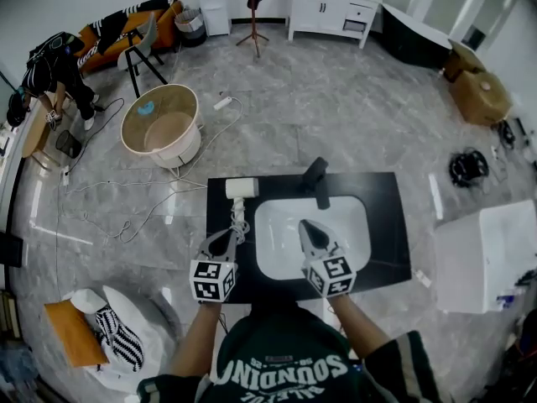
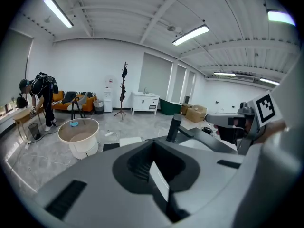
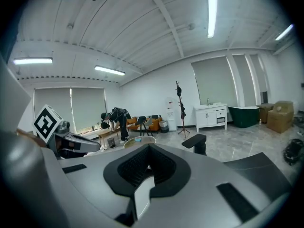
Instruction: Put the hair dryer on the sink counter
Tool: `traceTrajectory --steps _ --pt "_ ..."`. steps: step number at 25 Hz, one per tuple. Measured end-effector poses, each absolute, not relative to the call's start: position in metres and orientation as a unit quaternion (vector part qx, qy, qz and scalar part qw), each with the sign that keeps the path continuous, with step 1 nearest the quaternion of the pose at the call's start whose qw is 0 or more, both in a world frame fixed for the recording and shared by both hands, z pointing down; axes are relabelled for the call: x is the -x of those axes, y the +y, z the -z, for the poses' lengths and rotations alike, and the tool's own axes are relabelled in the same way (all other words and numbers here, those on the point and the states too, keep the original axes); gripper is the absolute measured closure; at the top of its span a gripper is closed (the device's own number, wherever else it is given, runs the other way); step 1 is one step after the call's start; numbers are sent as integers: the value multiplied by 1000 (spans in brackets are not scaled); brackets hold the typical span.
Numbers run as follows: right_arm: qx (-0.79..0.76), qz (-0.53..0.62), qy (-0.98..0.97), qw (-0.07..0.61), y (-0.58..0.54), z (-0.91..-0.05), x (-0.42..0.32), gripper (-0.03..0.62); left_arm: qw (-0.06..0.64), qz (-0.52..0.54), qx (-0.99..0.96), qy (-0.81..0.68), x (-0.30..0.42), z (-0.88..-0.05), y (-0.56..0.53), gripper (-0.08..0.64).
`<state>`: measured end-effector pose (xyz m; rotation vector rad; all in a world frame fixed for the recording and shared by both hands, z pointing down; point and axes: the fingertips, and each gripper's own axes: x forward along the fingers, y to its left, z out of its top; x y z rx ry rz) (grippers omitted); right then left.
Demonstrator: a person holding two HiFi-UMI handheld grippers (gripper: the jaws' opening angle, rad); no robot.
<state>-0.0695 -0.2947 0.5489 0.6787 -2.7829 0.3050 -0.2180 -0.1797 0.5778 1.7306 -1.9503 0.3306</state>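
Observation:
The white hair dryer (image 1: 241, 189) lies on the left part of the black sink counter (image 1: 386, 225), its cord (image 1: 240, 222) trailing toward me. In the left gripper view the hair dryer (image 2: 130, 140) shows as a pale block beyond the jaws. My left gripper (image 1: 226, 237) hovers just short of the cord, jaws shut with nothing between them (image 2: 156, 172). My right gripper (image 1: 310, 233) hangs over the white basin (image 1: 281, 250), also shut and empty (image 3: 142, 194). A black faucet (image 1: 316, 177) stands behind the basin.
A round beige tub (image 1: 161, 128) stands on the floor beyond the counter's left, with cables (image 1: 126, 217) around it. A white cabinet (image 1: 482, 254) is at the right. A person (image 1: 50, 78) bends over at the far left. Cushions (image 1: 92, 326) lie at lower left.

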Motion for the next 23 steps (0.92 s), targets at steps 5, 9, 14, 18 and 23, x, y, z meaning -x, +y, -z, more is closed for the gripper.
traceTrajectory --steps 5,9,14,18,23 --pt "-228 -105 -959 132 -292 -553 73 594 248 -115 -638 -720 218 -578 -179 558" --pt "-225 -111 -959 134 -291 -555 73 594 248 -112 -640 -719 219 -575 -182 560" --pt "-221 -105 -960 133 -294 -554 75 594 252 -112 -640 -717 220 -581 -186 559" --pt "-220 -106 -960 133 -295 -555 78 594 257 -113 -640 -716 221 -585 -187 558" --pt "-221 -105 -960 135 -295 -550 80 594 261 -113 -640 -714 224 -586 -186 558"
